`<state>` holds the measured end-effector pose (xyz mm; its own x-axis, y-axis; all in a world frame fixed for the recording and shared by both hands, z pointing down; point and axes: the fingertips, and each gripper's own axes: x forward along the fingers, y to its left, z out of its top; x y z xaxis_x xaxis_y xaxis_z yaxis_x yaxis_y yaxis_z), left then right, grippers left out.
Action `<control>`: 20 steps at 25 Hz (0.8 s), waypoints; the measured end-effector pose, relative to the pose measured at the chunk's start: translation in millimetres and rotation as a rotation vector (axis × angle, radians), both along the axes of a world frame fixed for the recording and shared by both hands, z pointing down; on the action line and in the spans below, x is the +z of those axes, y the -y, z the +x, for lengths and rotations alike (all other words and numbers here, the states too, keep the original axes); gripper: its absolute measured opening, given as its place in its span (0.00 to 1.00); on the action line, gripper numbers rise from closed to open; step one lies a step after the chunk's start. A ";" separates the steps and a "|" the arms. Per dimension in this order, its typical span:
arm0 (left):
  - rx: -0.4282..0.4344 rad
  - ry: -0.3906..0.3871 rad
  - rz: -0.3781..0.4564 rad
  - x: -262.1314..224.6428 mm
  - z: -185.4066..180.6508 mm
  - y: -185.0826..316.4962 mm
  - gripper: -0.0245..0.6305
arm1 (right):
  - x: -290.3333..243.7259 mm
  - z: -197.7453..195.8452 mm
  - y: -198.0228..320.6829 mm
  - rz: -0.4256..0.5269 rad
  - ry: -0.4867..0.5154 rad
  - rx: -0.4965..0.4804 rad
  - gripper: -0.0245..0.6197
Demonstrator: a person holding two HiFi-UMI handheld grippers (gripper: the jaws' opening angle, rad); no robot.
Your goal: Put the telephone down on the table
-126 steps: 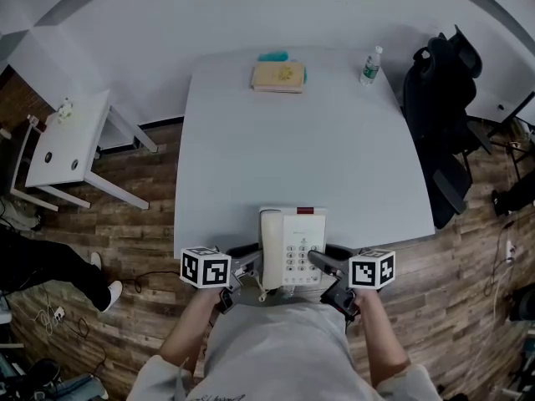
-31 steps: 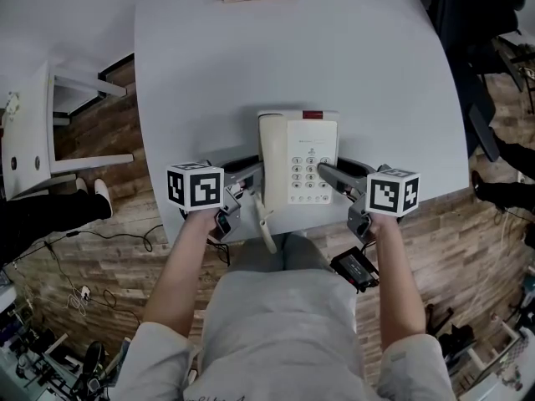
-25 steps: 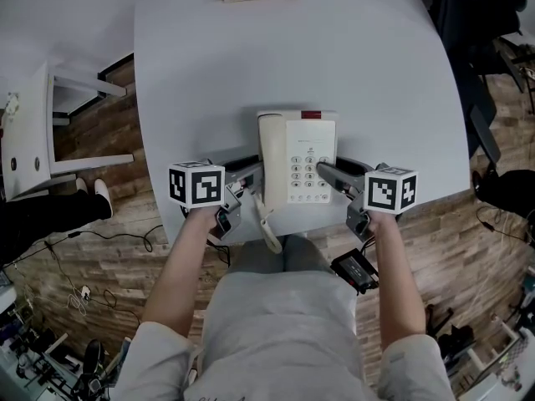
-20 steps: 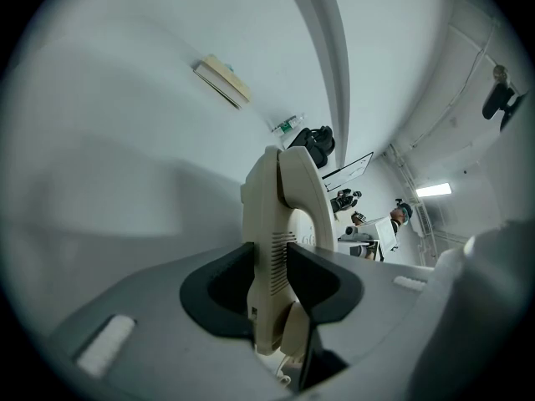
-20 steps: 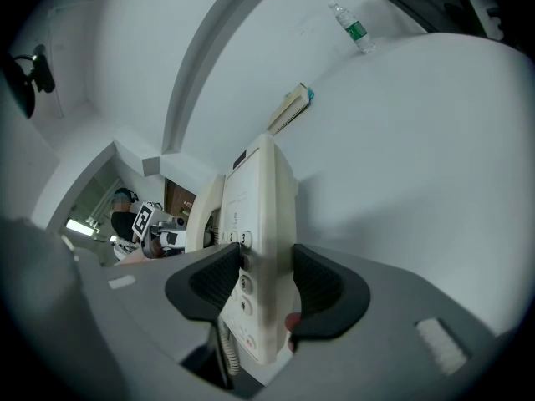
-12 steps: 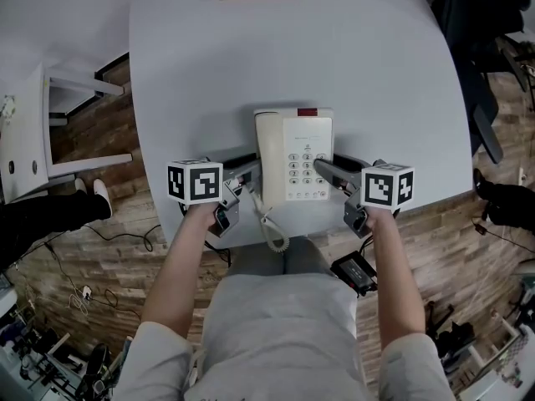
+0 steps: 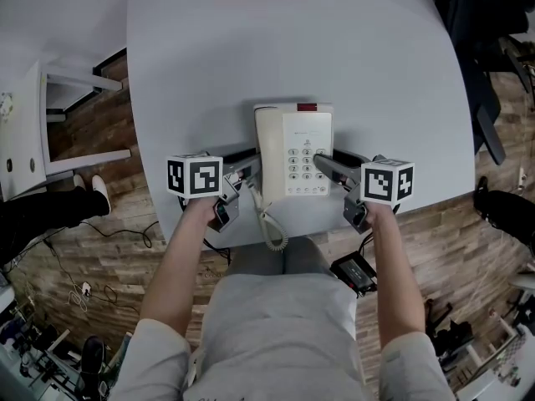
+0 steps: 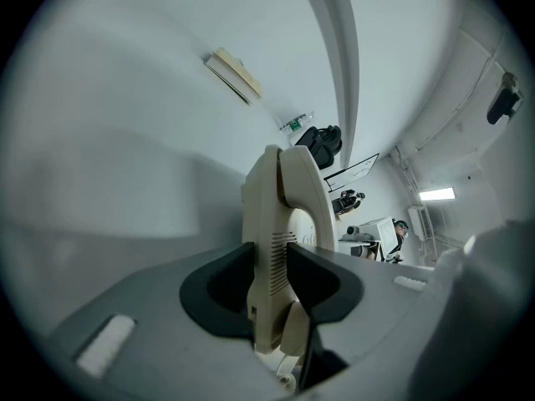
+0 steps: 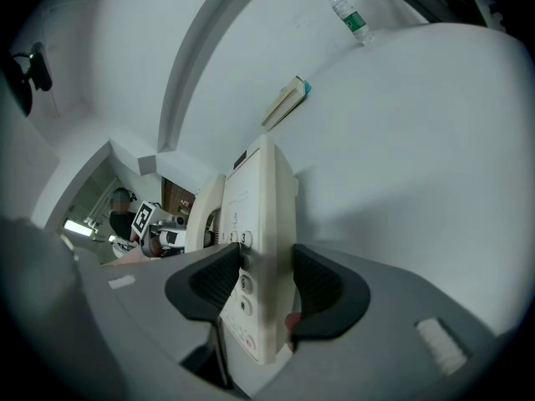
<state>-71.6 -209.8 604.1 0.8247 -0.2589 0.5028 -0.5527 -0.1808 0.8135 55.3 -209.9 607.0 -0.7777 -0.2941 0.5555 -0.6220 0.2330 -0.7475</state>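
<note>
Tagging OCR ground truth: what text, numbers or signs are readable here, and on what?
"2": key on the cream push-button telephone, right gripper view.
"3": the key next to it.
Remaining keys and the print above the keypad: too blurred or small.
Green label on the clear plastic bottle: unreadable.
Cubes on the left gripper and right gripper: black-and-white square markers, no words.

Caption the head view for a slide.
The left hand-held gripper and right hand-held gripper clamp a cream telephone by its sides at the grey table's near edge.
</note>
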 end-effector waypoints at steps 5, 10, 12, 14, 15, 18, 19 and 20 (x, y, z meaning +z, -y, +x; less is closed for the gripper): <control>-0.004 -0.001 -0.008 3.4 0.7 0.1 0.25 | 2.0 0.3 0.3 -0.004 -0.009 -0.007 0.36; -0.006 -0.003 -0.014 6.9 1.4 0.0 0.25 | 4.4 1.4 0.8 -0.008 -0.009 0.001 0.36; -0.005 -0.003 -0.013 7.9 1.2 0.3 0.25 | 5.0 1.0 1.1 -0.008 -0.009 0.002 0.36; -0.005 -0.003 -0.015 8.7 1.4 0.0 0.25 | 5.2 0.8 0.6 -0.009 -0.009 0.001 0.36; -0.005 -0.003 -0.015 8.9 1.6 -0.1 0.25 | 5.4 1.0 0.4 -0.010 -0.010 0.001 0.36; -0.008 -0.011 -0.019 10.0 1.6 -0.4 0.25 | 6.1 1.2 0.3 -0.011 -0.015 0.001 0.36; -0.010 -0.014 -0.021 10.7 1.3 -0.7 0.25 | 6.5 0.9 0.3 -0.011 -0.015 0.000 0.36; -0.012 -0.018 -0.023 11.4 1.0 -1.0 0.25 | 6.9 0.6 0.2 -0.011 -0.015 0.001 0.36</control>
